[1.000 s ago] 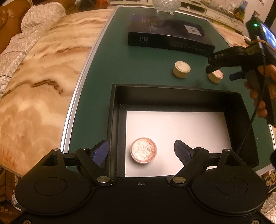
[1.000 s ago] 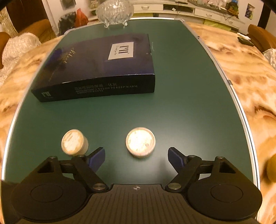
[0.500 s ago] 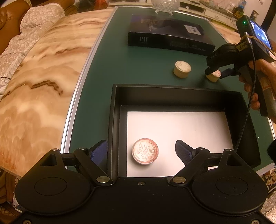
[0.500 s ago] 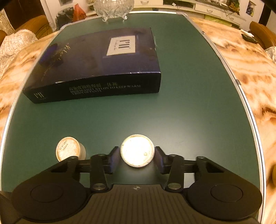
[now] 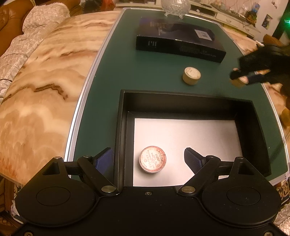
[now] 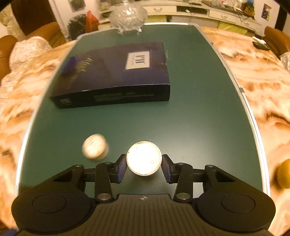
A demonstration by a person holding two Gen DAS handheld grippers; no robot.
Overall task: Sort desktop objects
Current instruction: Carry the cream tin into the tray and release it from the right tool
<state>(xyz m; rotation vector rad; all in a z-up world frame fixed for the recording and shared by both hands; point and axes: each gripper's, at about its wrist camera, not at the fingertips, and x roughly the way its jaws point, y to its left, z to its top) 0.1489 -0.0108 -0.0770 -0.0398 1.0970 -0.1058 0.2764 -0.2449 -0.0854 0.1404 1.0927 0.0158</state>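
Observation:
My right gripper [image 6: 144, 168] is shut on a small round cream jar [image 6: 144, 158] and holds it above the green table top [image 6: 190, 118]; in the left wrist view the gripper [image 5: 241, 78] and its jar [image 5: 237, 82] are blurred at far right. A second cream jar [image 6: 95, 147] stands on the table to its left, also in the left wrist view [image 5: 191, 75]. My left gripper [image 5: 147, 160] is open over the near end of a black tray [image 5: 181, 99] with a white floor. A red-lidded jar [image 5: 152, 159] lies in the tray between its fingers.
A long dark box [image 6: 116, 76] lies across the far half of the table, also in the left wrist view [image 5: 179, 43]. A glass bowl [image 6: 128, 15] stands behind it. Marble surfaces [image 5: 41, 87] flank the green top.
My right gripper closed on the cream jar, then lifted it off the table and moved right. My left gripper stayed open over the tray.

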